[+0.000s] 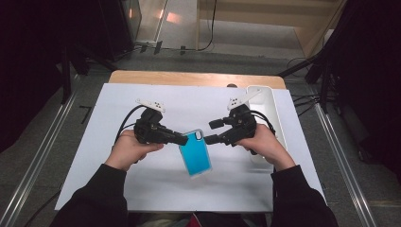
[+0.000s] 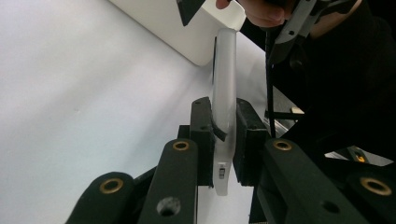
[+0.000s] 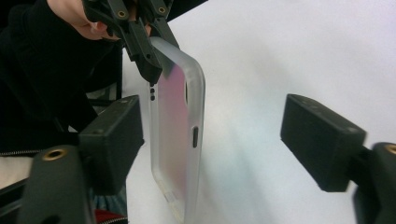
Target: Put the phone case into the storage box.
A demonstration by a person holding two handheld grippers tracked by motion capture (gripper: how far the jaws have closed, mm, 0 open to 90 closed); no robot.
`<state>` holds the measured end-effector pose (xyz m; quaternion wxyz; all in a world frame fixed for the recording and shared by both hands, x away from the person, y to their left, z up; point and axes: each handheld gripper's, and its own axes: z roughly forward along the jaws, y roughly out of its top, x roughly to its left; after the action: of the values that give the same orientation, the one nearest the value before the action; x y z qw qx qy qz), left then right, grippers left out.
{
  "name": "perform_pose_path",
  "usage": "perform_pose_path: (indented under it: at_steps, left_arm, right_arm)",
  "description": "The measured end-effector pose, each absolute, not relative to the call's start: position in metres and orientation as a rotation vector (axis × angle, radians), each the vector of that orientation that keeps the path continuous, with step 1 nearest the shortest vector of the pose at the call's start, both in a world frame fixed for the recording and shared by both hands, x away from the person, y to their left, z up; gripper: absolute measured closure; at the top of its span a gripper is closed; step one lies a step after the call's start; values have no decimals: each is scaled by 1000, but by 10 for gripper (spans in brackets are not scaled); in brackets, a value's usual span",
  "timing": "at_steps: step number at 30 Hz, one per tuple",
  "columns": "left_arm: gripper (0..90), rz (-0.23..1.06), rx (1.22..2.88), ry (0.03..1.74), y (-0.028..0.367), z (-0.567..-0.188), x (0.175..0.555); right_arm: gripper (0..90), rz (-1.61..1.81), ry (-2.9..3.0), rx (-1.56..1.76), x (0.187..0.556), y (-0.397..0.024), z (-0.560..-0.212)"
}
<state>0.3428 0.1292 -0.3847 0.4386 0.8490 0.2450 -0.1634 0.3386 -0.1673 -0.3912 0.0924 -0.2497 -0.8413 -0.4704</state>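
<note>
- Case (image 1: 195, 152): frosted phone case with a blue inner face, between your two grippers over the middle of the sheet (image 1: 156, 184). In the high view it looks lifted and tilted; I cannot tell whether its lower end touches the sheet.
- Handling, as a judgement: light, thin-walled, probably flexible plastic. It should bend and twist under an uneven squeeze, and the smooth skin may slip between flat pads. Not fragile, but easy to deform.
- Where to hold: across a side rim near a corner, where the wall is stiffest. Keep off the camera cut-out end and the button slots; the wall is weakened there.
- Left gripper (image 2: 224, 140): clamped on one long edge of the case (image 2: 225, 84), pads pressing both faces near a button slot. This grip alone carries it.
- Right gripper (image 3: 219, 140): jaws stand wide. The case (image 3: 180, 140) lies between them, close to one pad; the other is well apart. No pressure from this side.
- Tray (image 1: 270, 109): white, at the sheet's right edge, just behind your right hand (image 1: 265, 144).
- Table (image 1: 198, 78): wooden edge shows past the sheet's far side.
</note>
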Motion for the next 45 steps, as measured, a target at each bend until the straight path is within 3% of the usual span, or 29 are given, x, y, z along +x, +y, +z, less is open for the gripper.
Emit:
perform_pose_path:
  at_steps: [2,5,19,45]
  left_arm:
    - [801,-406,2109,622,131,-384,344]
    - [801,-404,2102,634,133,-383,345]
    - [801,-396,2058,736,146,-377,350]
    - [801,-238,2000,954,164,-371,356]
  right_arm:
    - [156,-1401,-2498,-756,338,-168,-392]
    - [0,-1400,-2514,-782,335,-166,-397]
    - [0,-1413,-2578,-962,322,-164,-408]
    - [0,-1467,-2639,-1128,293,-153,-430]
